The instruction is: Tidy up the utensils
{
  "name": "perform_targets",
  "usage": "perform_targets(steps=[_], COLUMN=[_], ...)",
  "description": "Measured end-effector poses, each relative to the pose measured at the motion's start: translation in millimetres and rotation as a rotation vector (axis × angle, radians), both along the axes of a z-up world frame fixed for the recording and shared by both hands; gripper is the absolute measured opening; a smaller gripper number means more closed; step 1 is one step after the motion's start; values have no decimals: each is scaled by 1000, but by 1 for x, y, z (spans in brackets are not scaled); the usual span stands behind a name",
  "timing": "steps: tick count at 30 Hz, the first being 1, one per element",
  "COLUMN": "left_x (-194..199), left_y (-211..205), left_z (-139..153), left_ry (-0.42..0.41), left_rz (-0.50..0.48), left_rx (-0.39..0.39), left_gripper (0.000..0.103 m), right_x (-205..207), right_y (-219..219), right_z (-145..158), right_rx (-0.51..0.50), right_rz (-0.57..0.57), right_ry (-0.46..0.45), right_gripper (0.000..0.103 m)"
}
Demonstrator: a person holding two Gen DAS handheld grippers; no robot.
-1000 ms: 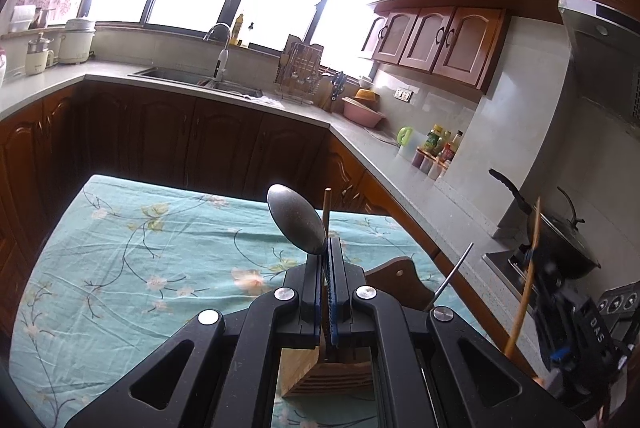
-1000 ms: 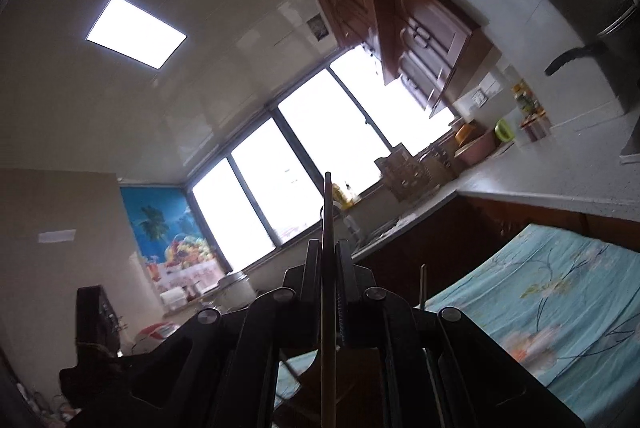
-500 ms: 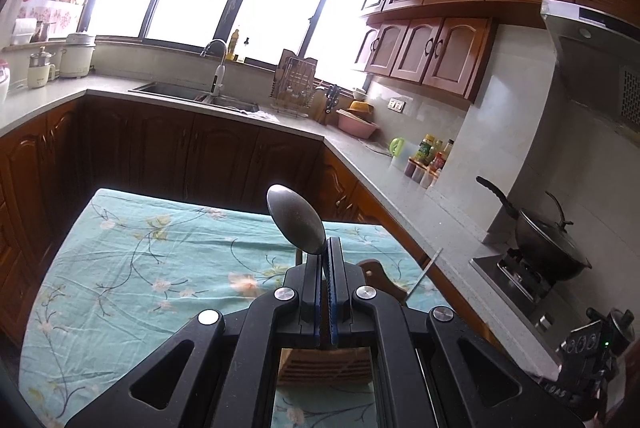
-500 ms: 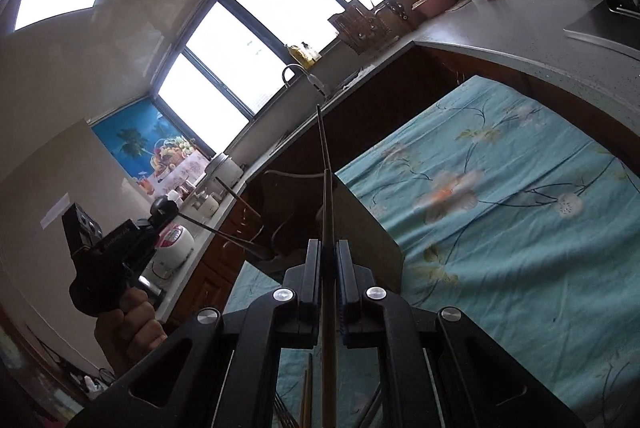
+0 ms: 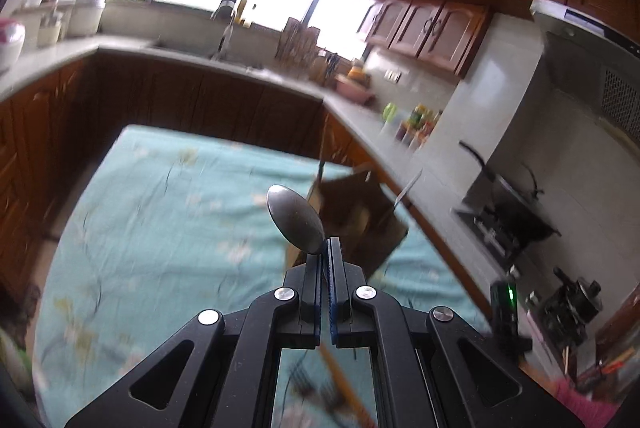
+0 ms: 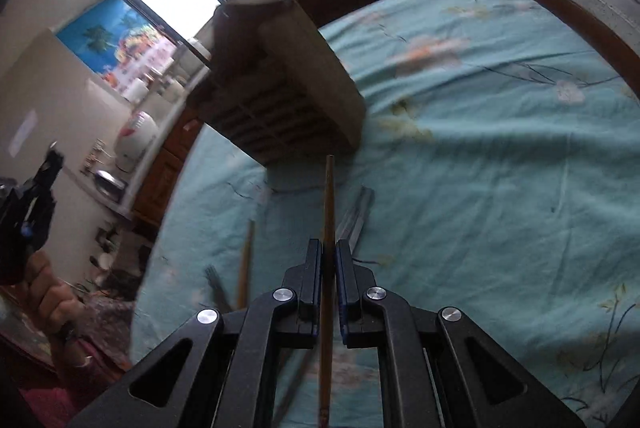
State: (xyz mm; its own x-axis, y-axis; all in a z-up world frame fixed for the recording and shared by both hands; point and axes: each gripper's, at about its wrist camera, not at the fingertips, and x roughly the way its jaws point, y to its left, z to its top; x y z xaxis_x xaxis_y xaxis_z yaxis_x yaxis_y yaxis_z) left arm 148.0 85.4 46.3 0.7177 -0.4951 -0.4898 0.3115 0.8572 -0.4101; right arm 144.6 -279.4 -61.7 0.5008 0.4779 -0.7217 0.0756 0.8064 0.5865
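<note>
Two views share one broad surface: a table under a teal flowered cloth [image 6: 500, 156], with a grey kitchen counter [image 5: 400, 164] and brown cabinets curving behind it. On the cloth stands a wooden utensil holder [image 6: 280, 100], slatted on the side toward the right wrist camera, with thin handles rising from its top; the left wrist view, which is blurred, shows the same holder [image 5: 360, 216] beyond the fingertips. The left gripper [image 5: 329, 248] has its jaws pressed together on the neck of a metal spoon [image 5: 295, 219], whose bowl sticks up and leans left above the fingertips. The right gripper [image 6: 329, 248] is clamped on a wooden chopstick [image 6: 329, 204] that runs straight forward between the jaws, its tip ending just short of the holder's base. Loose on the cloth near that gripper lie a second chopstick [image 6: 245, 264] to the left, a grey metal handle [image 6: 356, 212] to the right, and a blurred fork [image 6: 216, 284]
</note>
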Motion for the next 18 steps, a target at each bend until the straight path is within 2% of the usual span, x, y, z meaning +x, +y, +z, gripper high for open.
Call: perform_targets(steps=[4, 10, 18], left_x=[-14, -16, -23], left_y=[7, 15, 14], left_z=[-28, -54, -54], left_ry=[79, 182, 166], left_rz=[-6, 5, 13], left_rx=[39, 10, 1], left_gripper=[1, 1, 1], right_x=[7, 20, 44], right_y=[8, 20, 39], right_z=[-13, -24, -19], right_rx=[-93, -233, -396], right_rz=[49, 134, 268], right_ry=[66, 136, 194], right_gripper=[7, 7, 13])
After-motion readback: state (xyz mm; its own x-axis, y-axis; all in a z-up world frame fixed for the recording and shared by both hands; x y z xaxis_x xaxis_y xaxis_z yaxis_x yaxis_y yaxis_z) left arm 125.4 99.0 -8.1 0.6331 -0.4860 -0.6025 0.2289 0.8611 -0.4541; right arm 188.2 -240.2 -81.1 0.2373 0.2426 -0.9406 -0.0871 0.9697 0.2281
